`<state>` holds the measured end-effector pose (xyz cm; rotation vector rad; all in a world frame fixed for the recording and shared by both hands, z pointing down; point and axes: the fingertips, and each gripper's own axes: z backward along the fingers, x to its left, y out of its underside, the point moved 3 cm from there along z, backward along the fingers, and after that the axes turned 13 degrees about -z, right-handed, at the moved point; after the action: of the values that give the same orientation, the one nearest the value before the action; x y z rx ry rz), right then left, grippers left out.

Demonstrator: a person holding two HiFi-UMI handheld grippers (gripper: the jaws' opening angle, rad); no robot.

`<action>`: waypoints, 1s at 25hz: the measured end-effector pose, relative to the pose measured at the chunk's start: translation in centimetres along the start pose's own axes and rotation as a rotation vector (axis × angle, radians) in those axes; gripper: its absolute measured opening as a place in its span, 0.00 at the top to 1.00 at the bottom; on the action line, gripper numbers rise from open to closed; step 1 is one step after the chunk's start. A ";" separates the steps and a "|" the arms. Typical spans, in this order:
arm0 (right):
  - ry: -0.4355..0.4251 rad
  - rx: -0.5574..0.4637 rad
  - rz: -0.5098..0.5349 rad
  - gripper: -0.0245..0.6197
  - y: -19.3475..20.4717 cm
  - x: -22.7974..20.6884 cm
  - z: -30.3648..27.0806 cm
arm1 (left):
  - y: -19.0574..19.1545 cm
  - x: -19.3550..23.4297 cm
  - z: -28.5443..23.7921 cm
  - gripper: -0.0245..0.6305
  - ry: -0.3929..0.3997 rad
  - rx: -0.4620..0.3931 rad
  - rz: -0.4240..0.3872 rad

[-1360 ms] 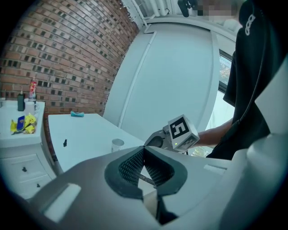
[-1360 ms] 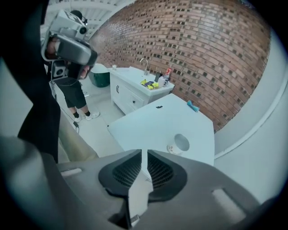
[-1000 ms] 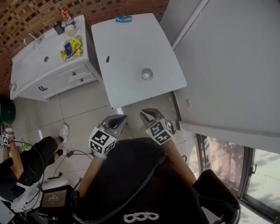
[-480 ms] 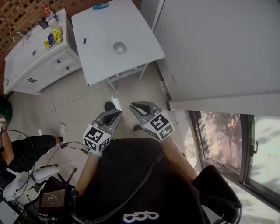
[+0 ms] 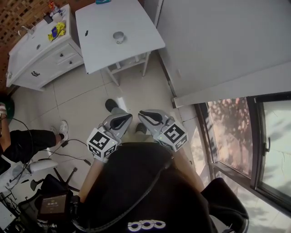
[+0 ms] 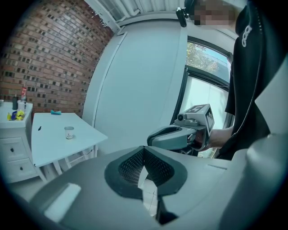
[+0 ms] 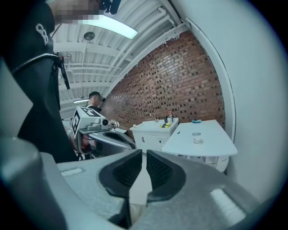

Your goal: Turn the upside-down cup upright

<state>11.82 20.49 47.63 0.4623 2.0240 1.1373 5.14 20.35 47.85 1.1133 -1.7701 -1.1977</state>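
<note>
Nearest, against the black shirt (image 5: 136,191): left gripper (image 5: 119,119) and right gripper (image 5: 150,116) side by side, each with jaws pressed together on nothing. Beyond, tiled floor (image 5: 86,104), with cables (image 5: 75,144) and a seated person's leg (image 5: 25,143) off left. Farther on, white table (image 5: 136,22), well apart from both grippers, only floor between. Mid-table the cup (image 5: 118,37), alone, mouth apparently up; a small dark thing (image 5: 86,32) near the left edge. Left of table, a cabinet (image 5: 45,63) by the brick wall (image 5: 16,12).
</note>
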 end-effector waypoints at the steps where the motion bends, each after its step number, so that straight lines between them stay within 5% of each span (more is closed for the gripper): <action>1: -0.013 -0.006 0.008 0.93 0.0 0.4 0.1 | -0.2 -0.6 0.1 0.94 0.009 -0.006 -0.011; 13: -0.096 -0.025 0.056 0.96 -0.5 3.5 2.2 | -2.8 -3.4 0.5 0.94 0.048 -0.074 -0.069; 25: -0.271 -0.023 0.150 0.96 -2.3 6.0 4.3 | -5.5 -5.6 1.9 0.94 0.226 -0.121 -0.118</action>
<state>11.35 25.41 41.67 0.7264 1.7634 1.1192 6.94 25.03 41.57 1.2427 -1.4606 -1.1808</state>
